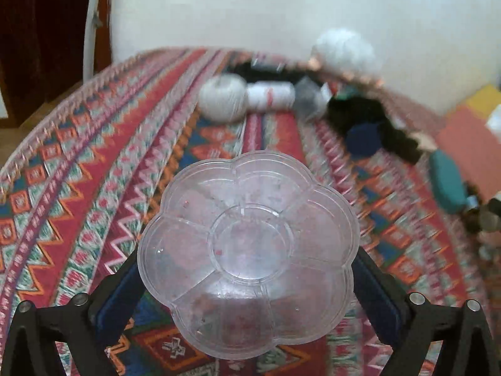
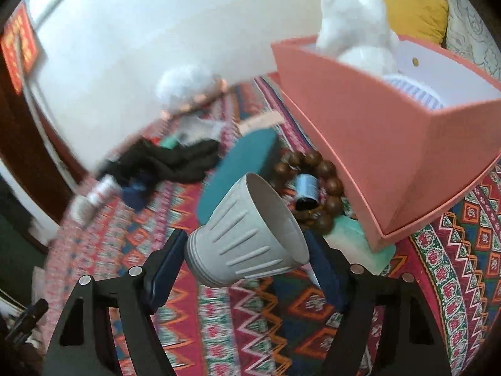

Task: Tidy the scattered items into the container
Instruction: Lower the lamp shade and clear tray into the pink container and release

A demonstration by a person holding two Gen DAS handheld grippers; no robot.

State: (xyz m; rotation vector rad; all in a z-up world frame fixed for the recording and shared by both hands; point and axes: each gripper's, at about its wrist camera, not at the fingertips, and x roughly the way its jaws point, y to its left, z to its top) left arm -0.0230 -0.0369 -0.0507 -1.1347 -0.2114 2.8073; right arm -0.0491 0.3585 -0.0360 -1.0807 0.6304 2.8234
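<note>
Held sideways in the right gripper (image 2: pixel 247 252), pinched between its dark pads: a ribbed grey cup (image 2: pixel 247 235), long axis tilted, base toward lower left of the frame, open mouth toward upper right, facing the salmon-pink box (image 2: pixel 385 144). Right gripper aimed forward and slightly down over the patterned cloth (image 2: pixel 250 319), black arms rising from the bottom corners, one pad against the cup's base, the other at its rim. Pink box filling the upper right, tilted in the fisheye, already carrying a white plush toy (image 2: pixel 353 28). Just below the box's near wall: a ring of brown wooden beads (image 2: pixel 325 188) around a small blue spool (image 2: pixel 305 189), touching a teal case (image 2: pixel 241 169) at centre. Black fabric (image 2: pixel 169 159) at centre left, blurred. In the left wrist view, gripped flat between the spread-wide pads of the left gripper (image 1: pixel 247 269): a clear flower-shaped tray (image 1: pixel 247 257), opening upward, filling the lower centre, no long axis to speak of. Left gripper level, pointing across the cloth toward the far edge. Beyond the tray, upper centre: a white yarn ball (image 1: pixel 222 97) beside a white roll (image 1: pixel 271 95), both smeared by motion blur.
</note>
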